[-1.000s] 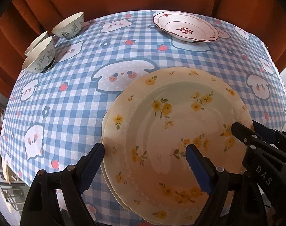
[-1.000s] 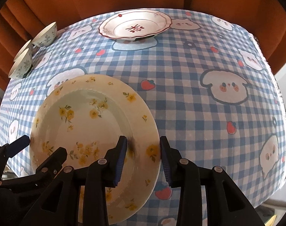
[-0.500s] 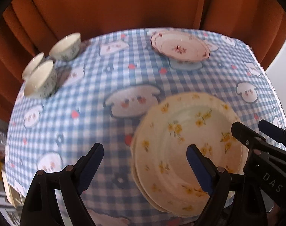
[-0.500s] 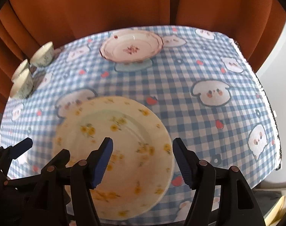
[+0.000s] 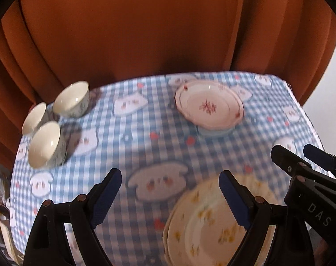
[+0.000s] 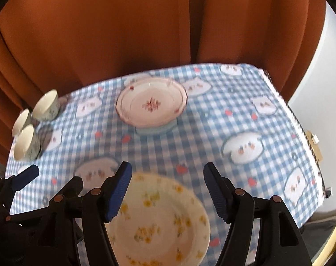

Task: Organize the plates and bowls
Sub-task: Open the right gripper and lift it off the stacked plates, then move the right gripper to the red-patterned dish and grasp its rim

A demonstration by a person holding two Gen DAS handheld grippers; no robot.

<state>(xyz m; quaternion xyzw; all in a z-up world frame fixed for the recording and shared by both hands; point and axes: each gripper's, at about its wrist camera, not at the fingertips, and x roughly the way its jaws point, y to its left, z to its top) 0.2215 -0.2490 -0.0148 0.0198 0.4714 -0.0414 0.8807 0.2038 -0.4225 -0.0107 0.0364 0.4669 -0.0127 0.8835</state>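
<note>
Both views motion-blurred, worst on the yellow-flowered plate (image 5: 203, 228) (image 6: 161, 221). Daylight from the right; bowls (image 5: 57, 124) (image 6: 32, 122) cast shadows rightward (soft-edged). Small glints inside bowl rims. Strong fisheye curvature, dark vignette at corners.

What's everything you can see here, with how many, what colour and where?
yellow-flowered plates: a stack, exact count unclear, cream, near edge under the grippers
red-flowered plate: one visible, white, far middle
bowls: three, cream inside with green pattern, far left
tablecloth: one, blue-white check with puppy prints, over the table
curtain: orange, behind the table
left gripper: open, holding nothing
right gripper: open, holding nothing
</note>
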